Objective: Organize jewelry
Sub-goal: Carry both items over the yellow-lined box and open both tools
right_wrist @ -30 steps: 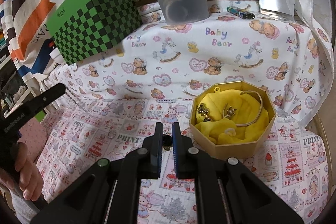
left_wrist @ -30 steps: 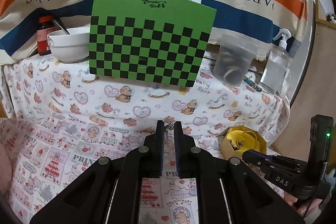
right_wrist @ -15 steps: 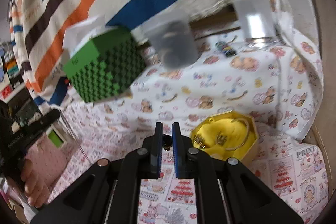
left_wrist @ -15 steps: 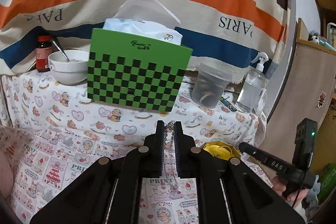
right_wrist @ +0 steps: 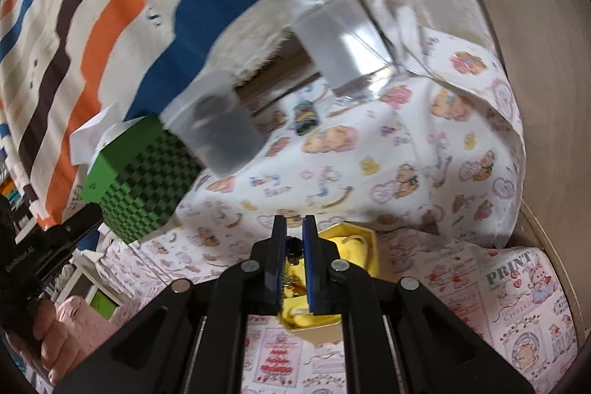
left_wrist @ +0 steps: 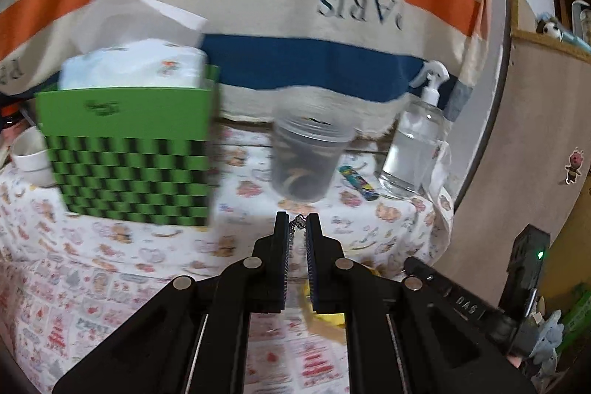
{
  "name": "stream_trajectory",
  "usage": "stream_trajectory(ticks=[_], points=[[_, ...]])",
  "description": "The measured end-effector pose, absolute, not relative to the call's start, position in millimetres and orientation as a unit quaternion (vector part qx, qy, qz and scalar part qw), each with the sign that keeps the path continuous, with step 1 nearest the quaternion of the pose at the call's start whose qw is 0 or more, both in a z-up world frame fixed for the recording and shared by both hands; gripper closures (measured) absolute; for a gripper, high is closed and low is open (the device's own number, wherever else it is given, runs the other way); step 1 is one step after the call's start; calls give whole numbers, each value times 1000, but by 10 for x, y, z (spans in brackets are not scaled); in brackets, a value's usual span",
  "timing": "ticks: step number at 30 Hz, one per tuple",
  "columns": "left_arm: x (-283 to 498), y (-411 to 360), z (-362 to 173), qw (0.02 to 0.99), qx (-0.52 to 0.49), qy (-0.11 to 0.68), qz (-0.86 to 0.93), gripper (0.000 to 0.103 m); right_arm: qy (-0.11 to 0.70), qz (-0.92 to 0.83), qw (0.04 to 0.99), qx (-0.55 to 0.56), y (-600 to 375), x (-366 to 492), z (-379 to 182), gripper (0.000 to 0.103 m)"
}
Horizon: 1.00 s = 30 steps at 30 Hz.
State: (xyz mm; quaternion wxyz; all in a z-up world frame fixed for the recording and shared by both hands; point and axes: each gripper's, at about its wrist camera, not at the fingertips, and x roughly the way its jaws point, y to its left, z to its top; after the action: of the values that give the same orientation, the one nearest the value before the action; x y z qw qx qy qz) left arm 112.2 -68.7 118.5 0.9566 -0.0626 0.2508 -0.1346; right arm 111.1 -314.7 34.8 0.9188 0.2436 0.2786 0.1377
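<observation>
A thin metal chain (left_wrist: 297, 221) was pinched at the tips of the left gripper (left_wrist: 297, 228), its jaws closed on it. The right gripper (right_wrist: 293, 239) was likewise closed on a small dark piece (right_wrist: 293, 243), held above the yellow jewelry box (right_wrist: 354, 246) near the right edge of the cloth-covered tabletop (right_wrist: 406, 150). Printed cloth lay bare between the box and the green checkered tissue box (left_wrist: 129, 157), plastic cup (left_wrist: 306, 157) and spray bottle (left_wrist: 417, 143) along the back edge.

The tissue box (left_wrist: 129, 150) stands left of the plastic cup (left_wrist: 308, 157), the spray bottle (left_wrist: 415, 143) right of it.
</observation>
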Motion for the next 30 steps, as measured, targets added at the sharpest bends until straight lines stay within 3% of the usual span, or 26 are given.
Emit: stream_trajectory(ticks=[11,30], points=[[1574,-1270,761,940,-52,303,-150,95,313,135,907,245,-3156,1232,140,95],[1687,-1507,430,913,-53,342,-214,95,346,137,901,225,-3087,1393,-45,95]])
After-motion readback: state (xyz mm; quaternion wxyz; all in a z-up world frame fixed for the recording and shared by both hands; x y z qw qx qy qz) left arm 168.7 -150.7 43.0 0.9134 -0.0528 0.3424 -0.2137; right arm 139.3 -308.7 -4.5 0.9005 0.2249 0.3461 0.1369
